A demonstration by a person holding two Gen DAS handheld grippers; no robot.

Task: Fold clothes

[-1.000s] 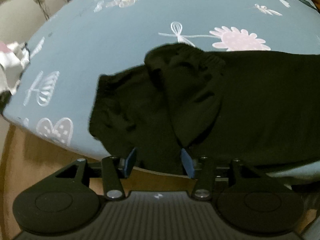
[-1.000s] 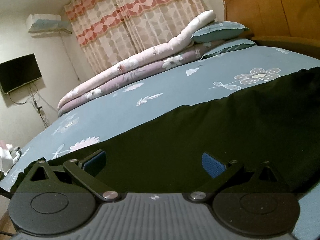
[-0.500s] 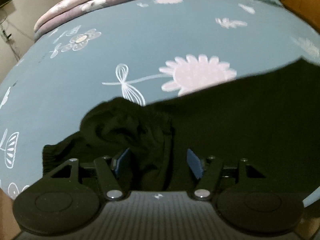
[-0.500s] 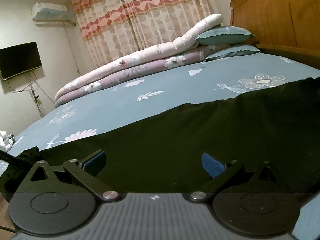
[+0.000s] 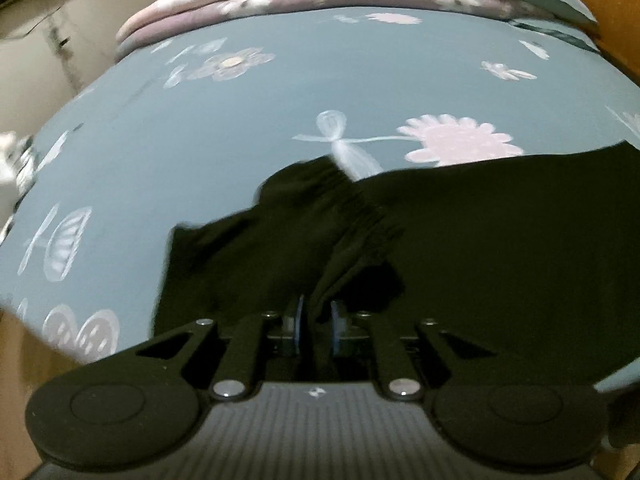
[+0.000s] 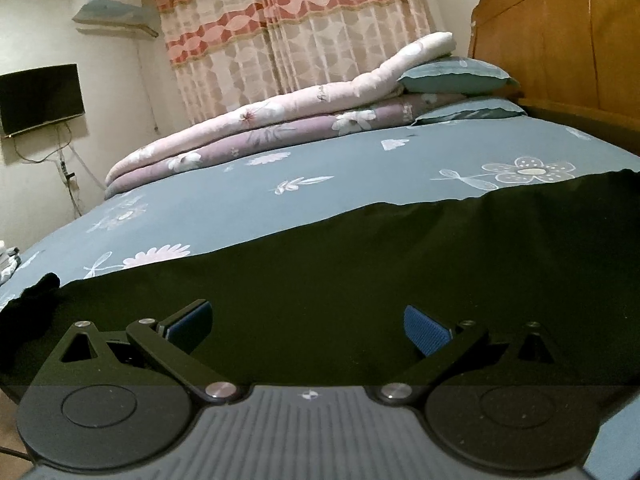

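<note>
My left gripper (image 5: 316,322) pinches a fold of the black garment (image 5: 480,248), pads nearly together; the cloth between them is too dark to read. The garment lies along the near edge of the blue bedsheet (image 6: 320,184). My right gripper (image 6: 308,326) hovers over it, jaws wide, grasping nothing

Both grippers — left gripper (image 5: 315,322), right gripper (image 6: 308,326) — have black linkages, silver screws, blue pads, ribbed grey bodies.

black garment (image 5: 480,240) | blue-grey floral bedsheet (image 5: 280,92) | blue-padded fingers (image 6: 424,330) | red-beige patterned curtain (image 6: 288,28)
</note>
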